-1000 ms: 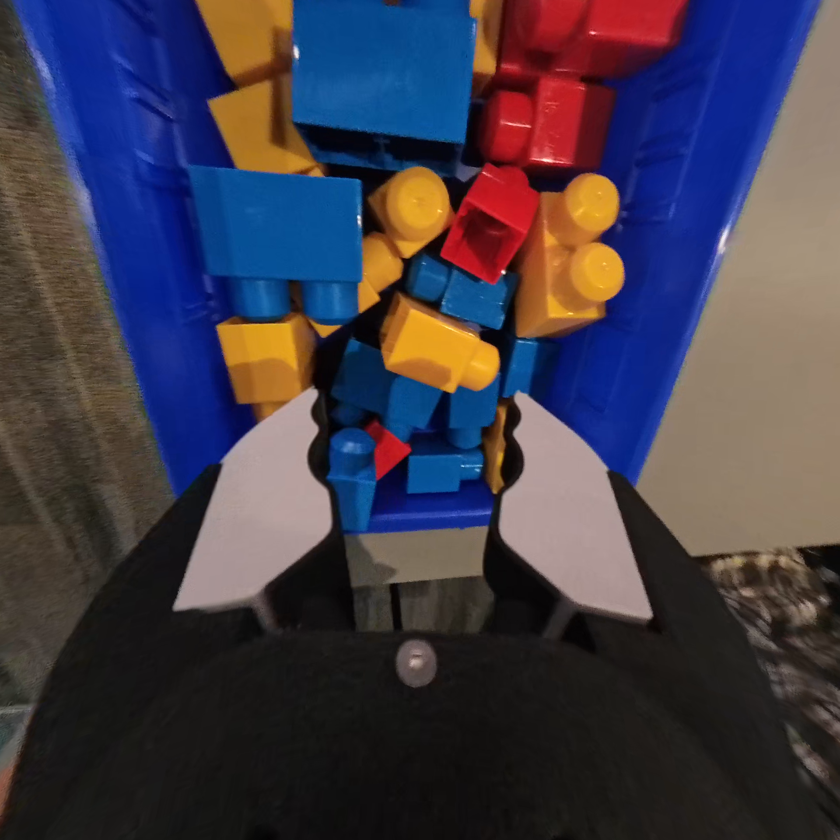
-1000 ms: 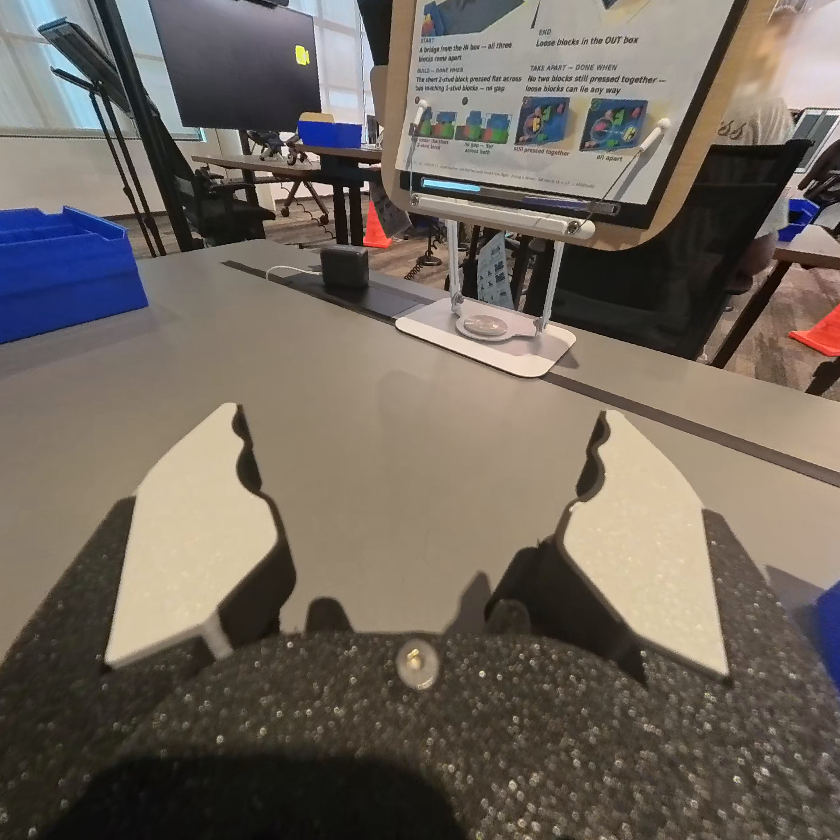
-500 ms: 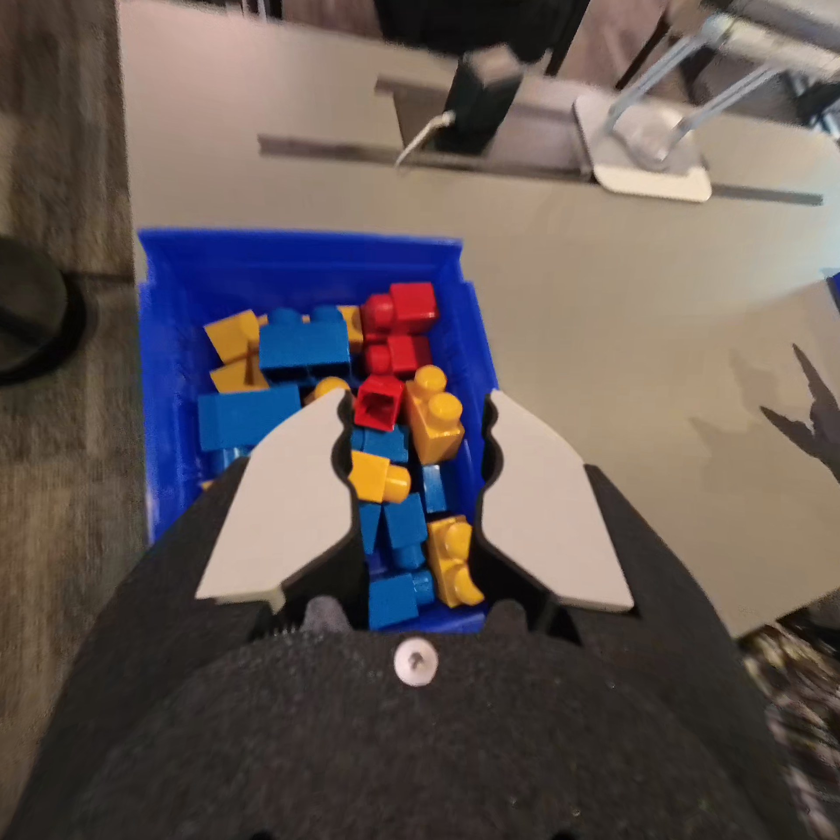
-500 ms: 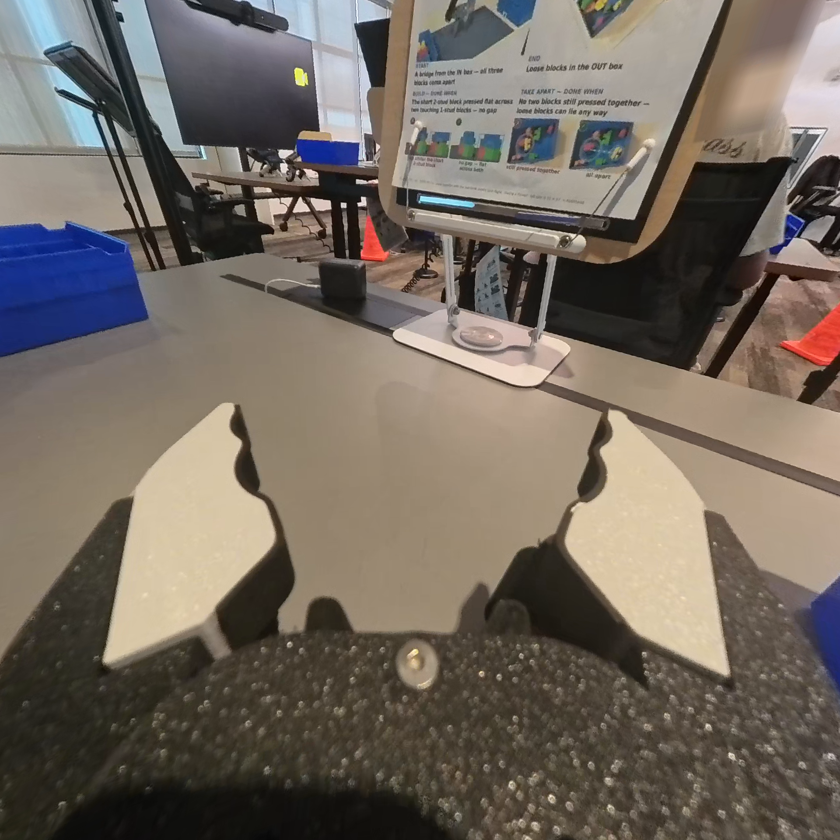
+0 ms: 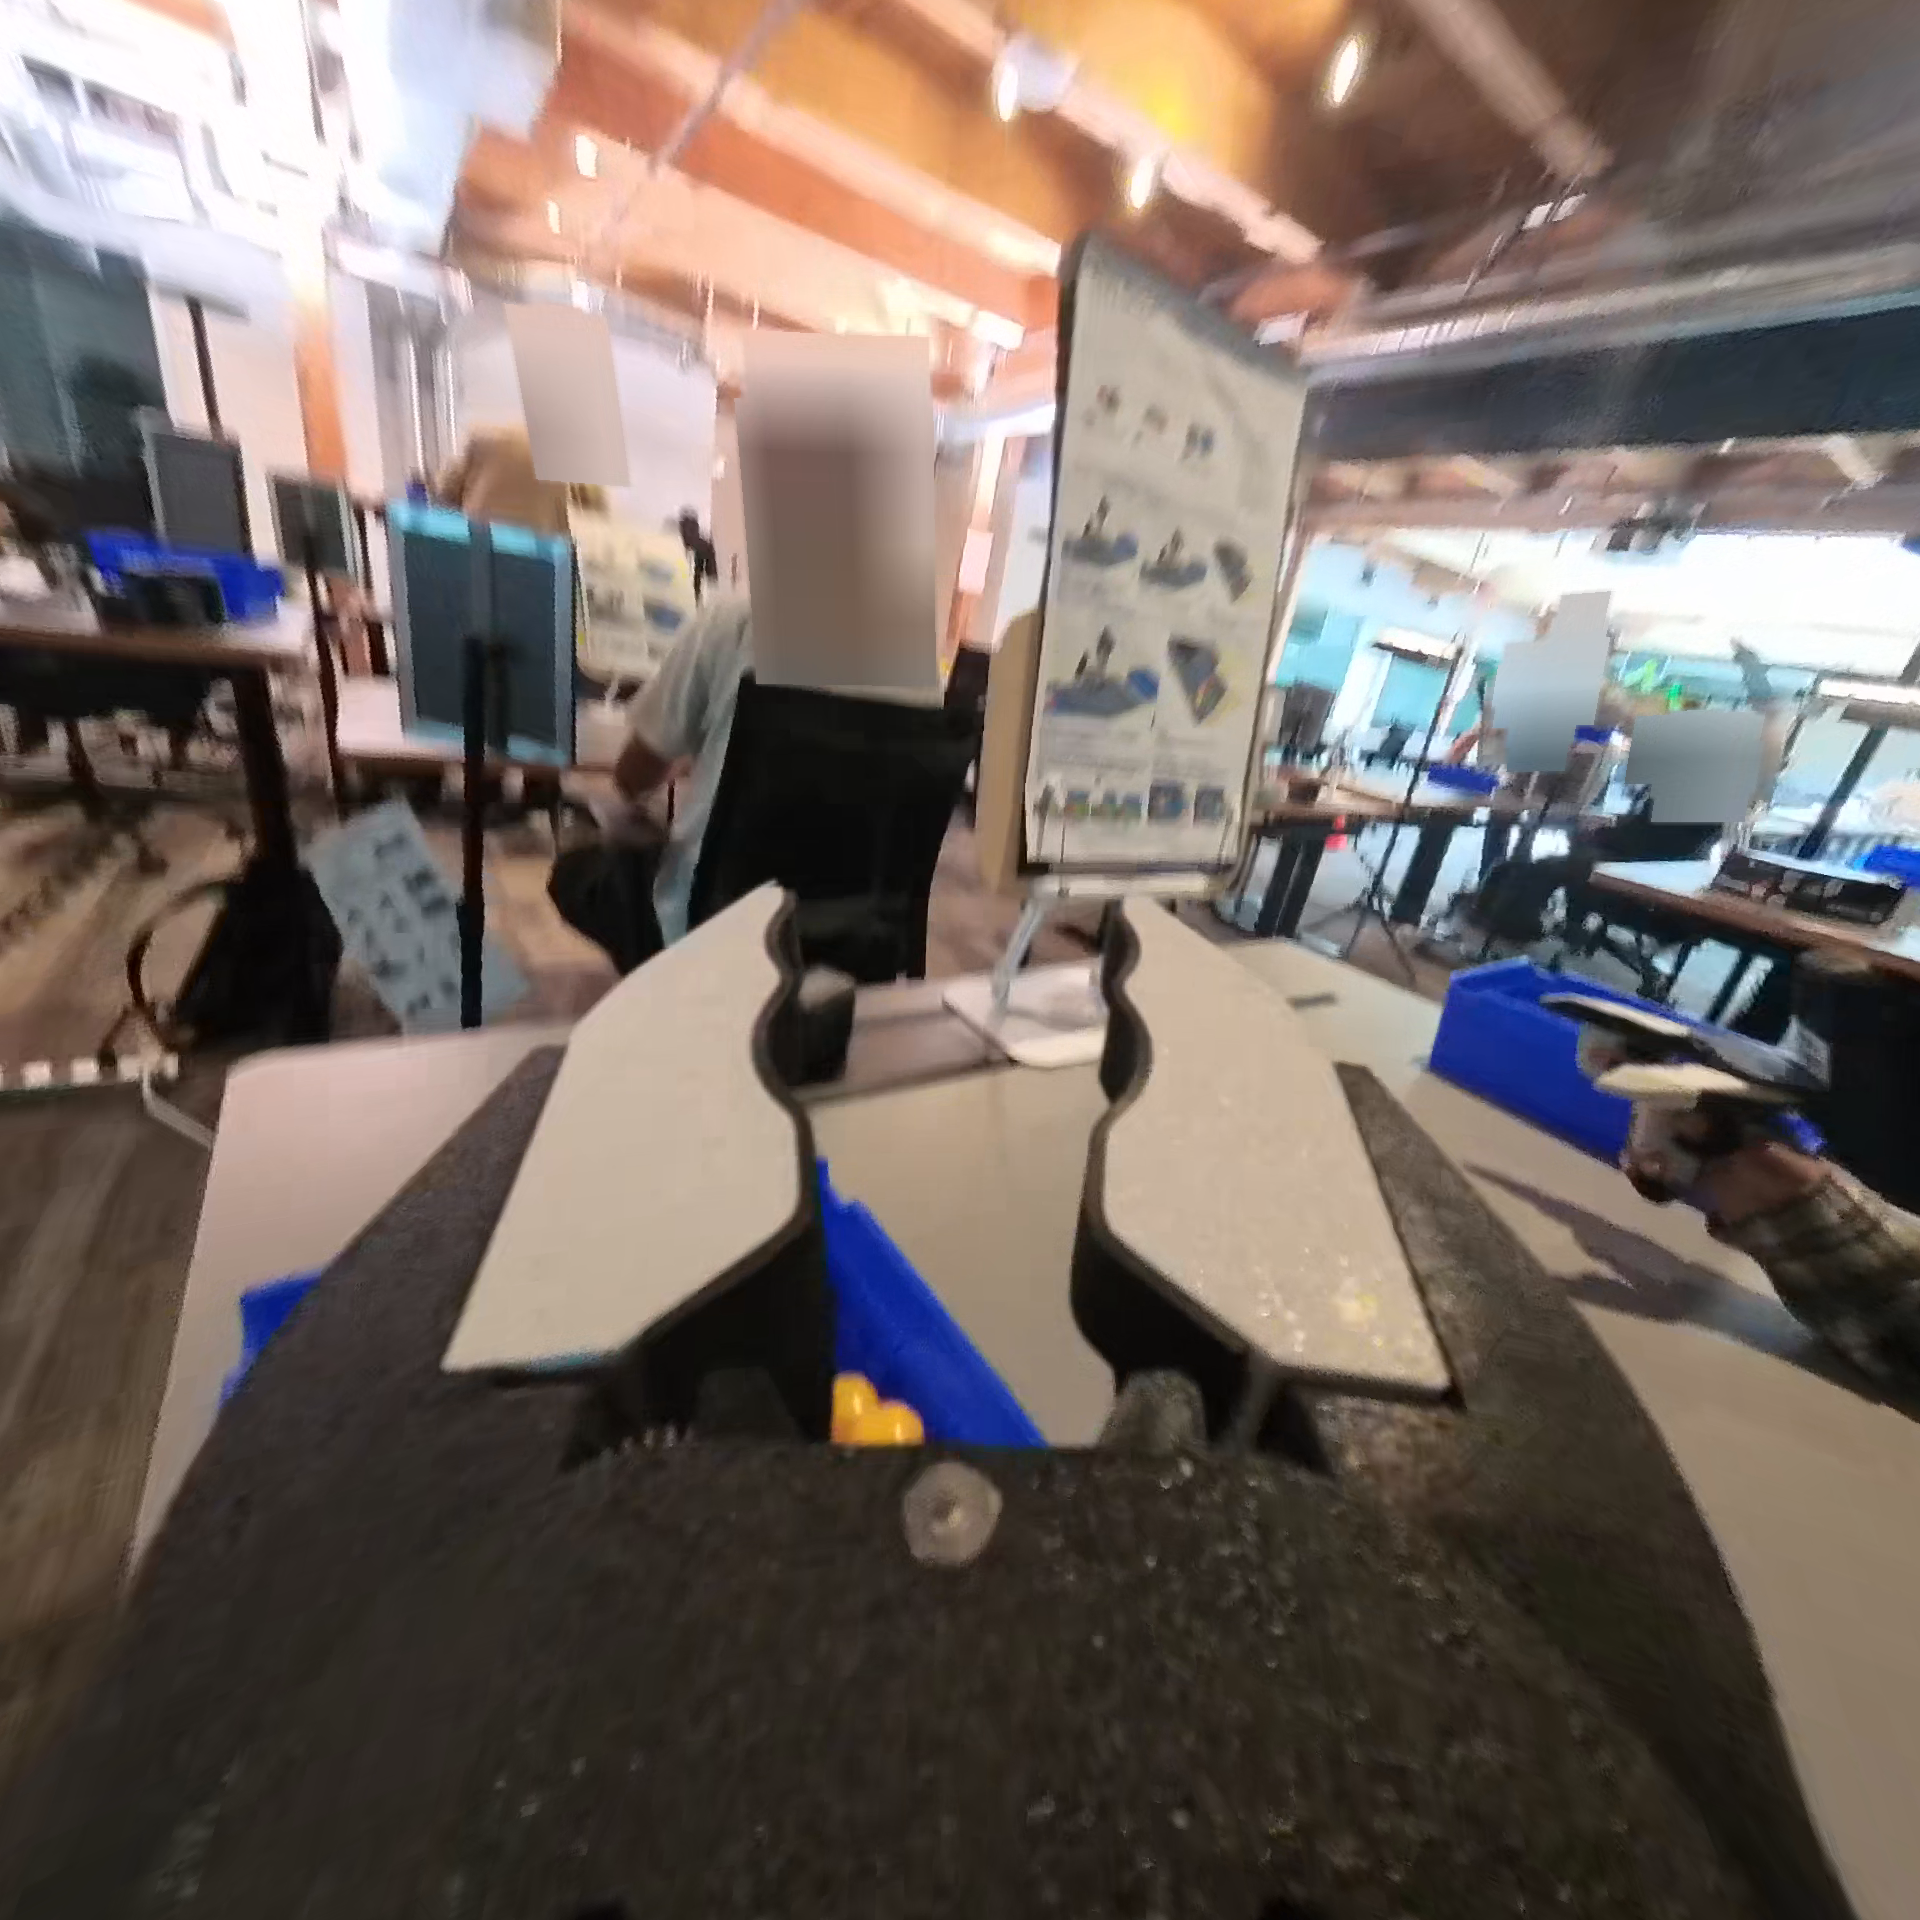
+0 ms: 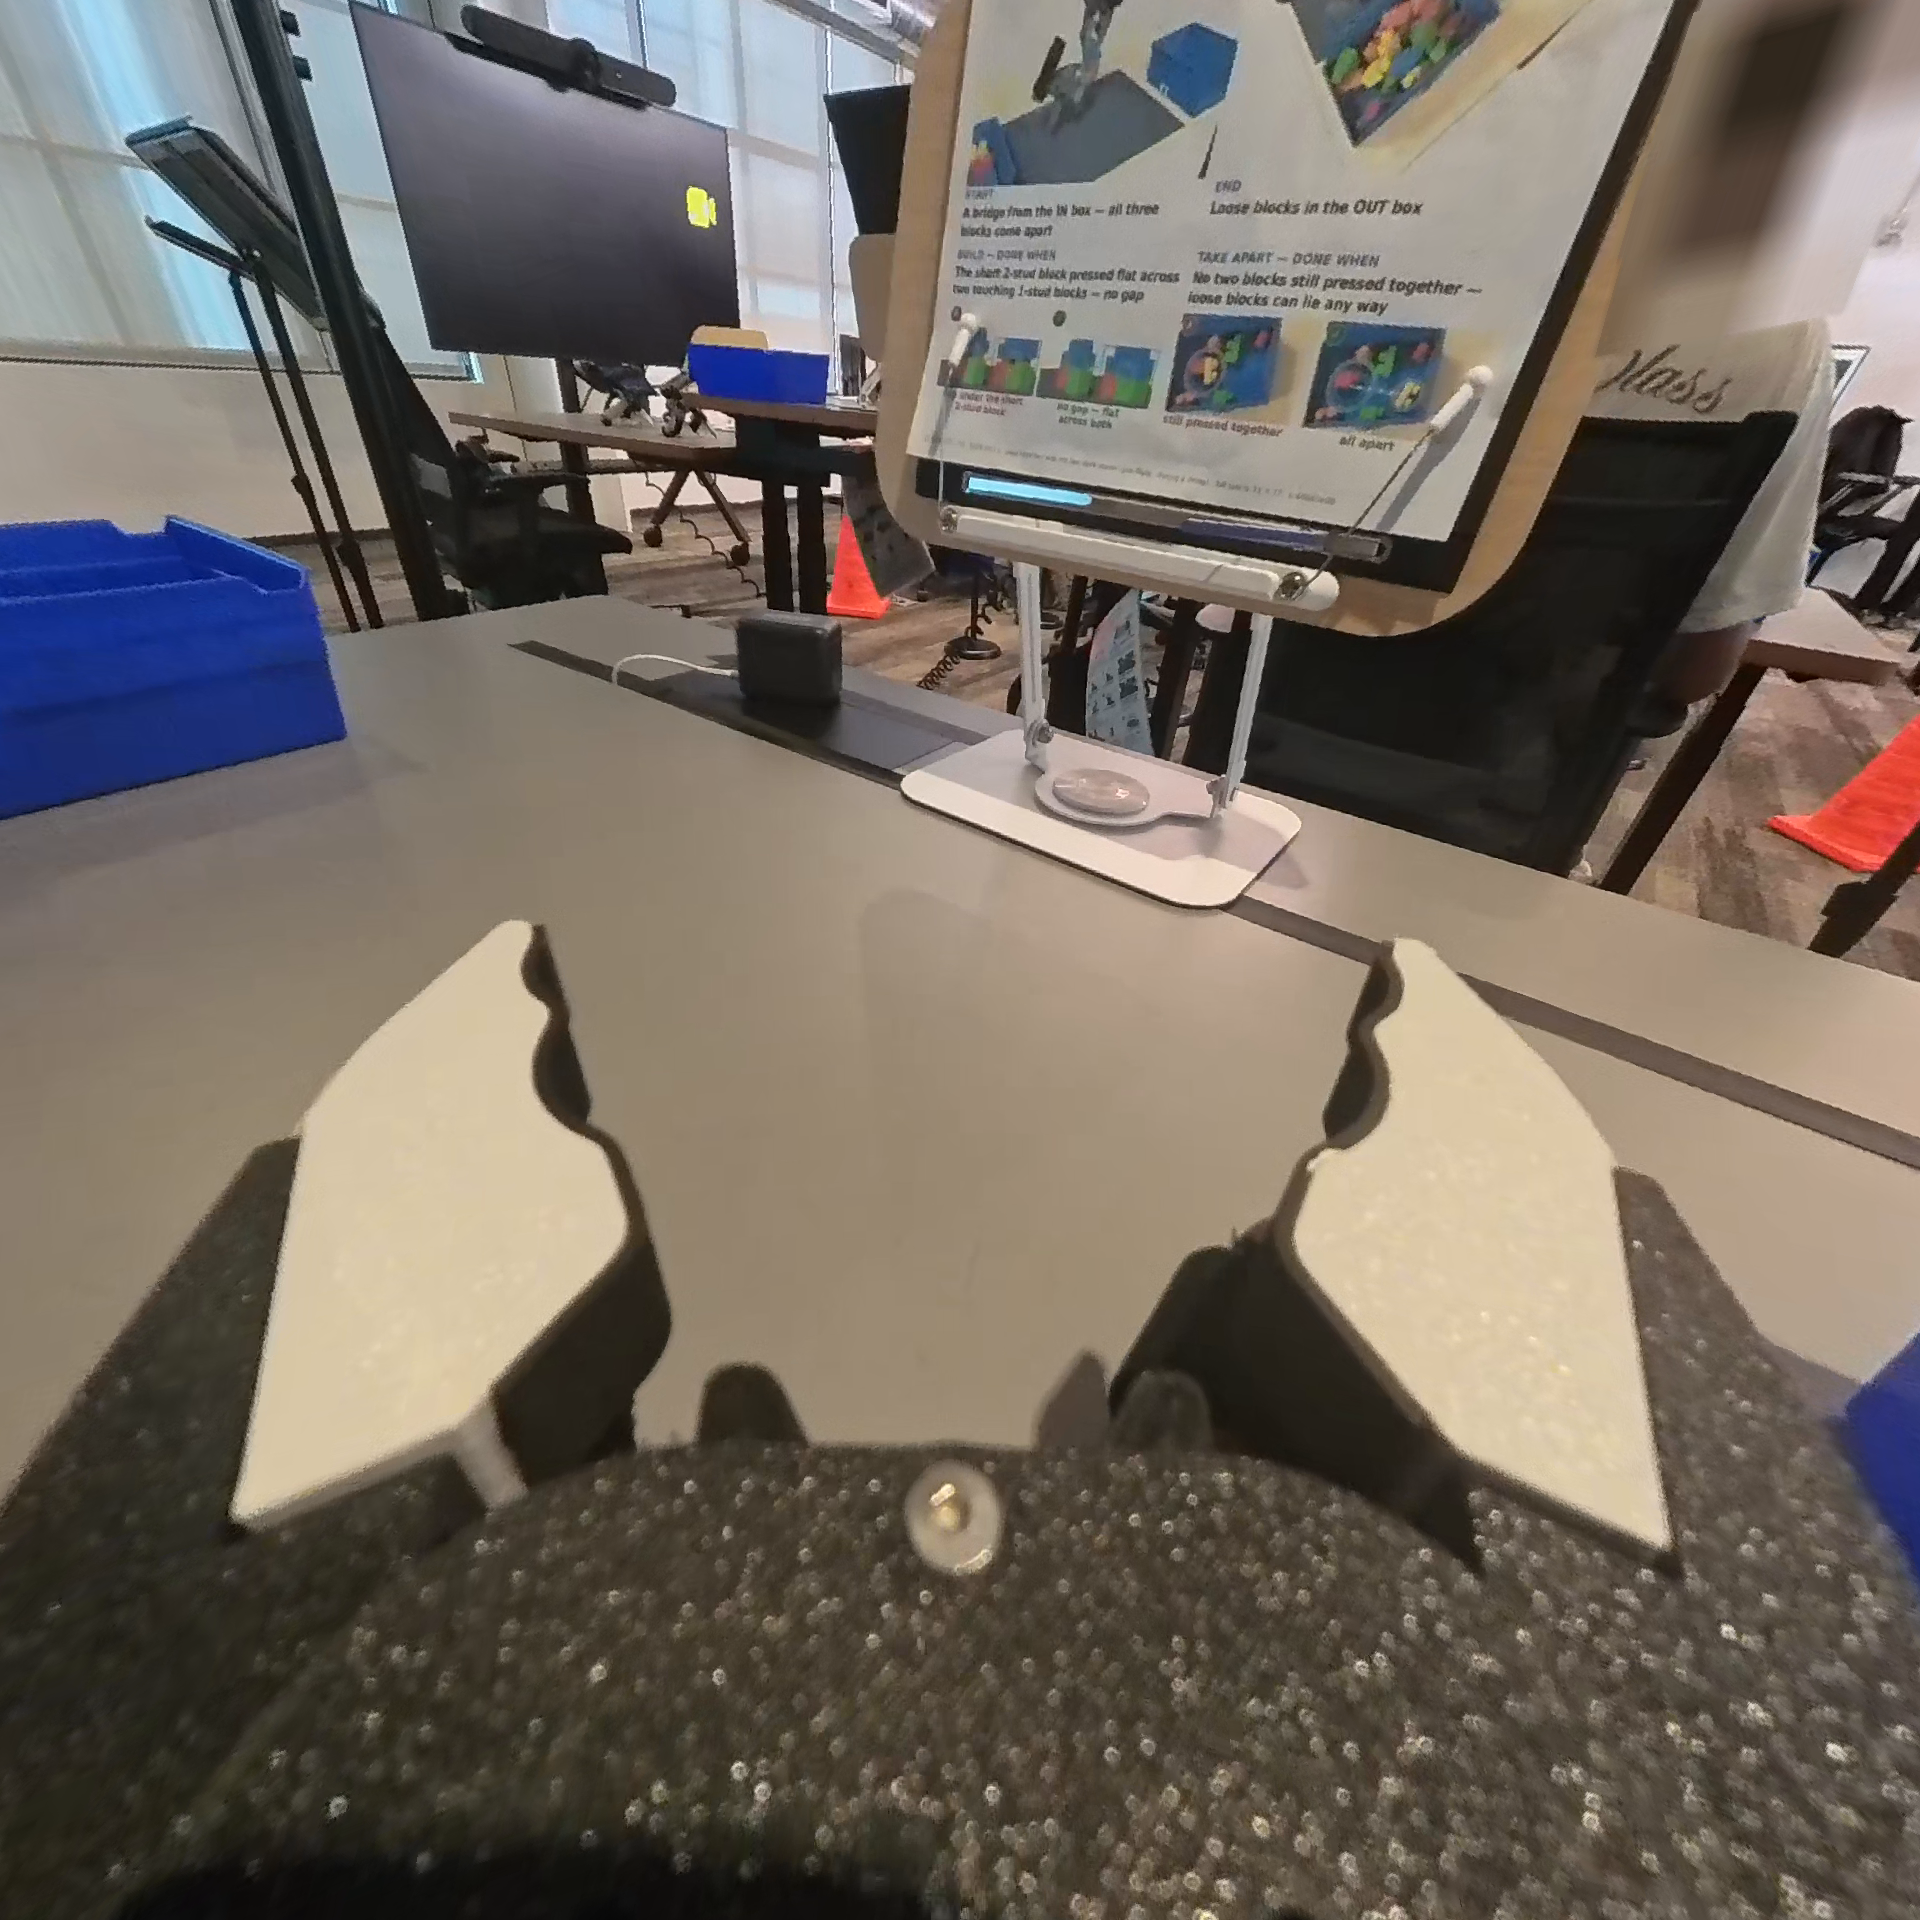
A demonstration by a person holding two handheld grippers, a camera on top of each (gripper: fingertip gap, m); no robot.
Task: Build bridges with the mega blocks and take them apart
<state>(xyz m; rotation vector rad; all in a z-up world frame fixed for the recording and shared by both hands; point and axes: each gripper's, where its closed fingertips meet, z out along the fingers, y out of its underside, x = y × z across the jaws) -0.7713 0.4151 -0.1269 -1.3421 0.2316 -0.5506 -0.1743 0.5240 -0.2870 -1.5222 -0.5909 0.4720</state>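
My left gripper [image 5: 940,997] is open and empty, raised and pointing level across the grey table [image 5: 966,1226]. Below it, between the fingers, shows the rim of the blue bin [image 5: 904,1340] with a yellow block [image 5: 873,1413] inside; the other blocks are hidden by the gripper body. My right gripper [image 6: 956,997] is open and empty, low over the bare grey table [image 6: 831,935]. It also shows in the left wrist view [image 5: 1662,1049] at the right, held by a hand. The blue bin stands at the left in the right wrist view [image 6: 145,665].
A stand with an instruction sheet [image 6: 1226,260] sits on a white base [image 6: 1112,821] at the table's far side, next to a black adapter [image 6: 788,660]. A second blue bin [image 5: 1527,1049] stands at the right. A blue corner [image 6: 1886,1423] shows at the right edge. A person sits on a chair [image 5: 831,821] behind. Some 65 cm of space lies between my two pairs of fingers.
My left gripper has lifted out of the blue bin and tilted up from looking down at the blocks to looking level across the room. It stays empty. The right gripper barely moved.
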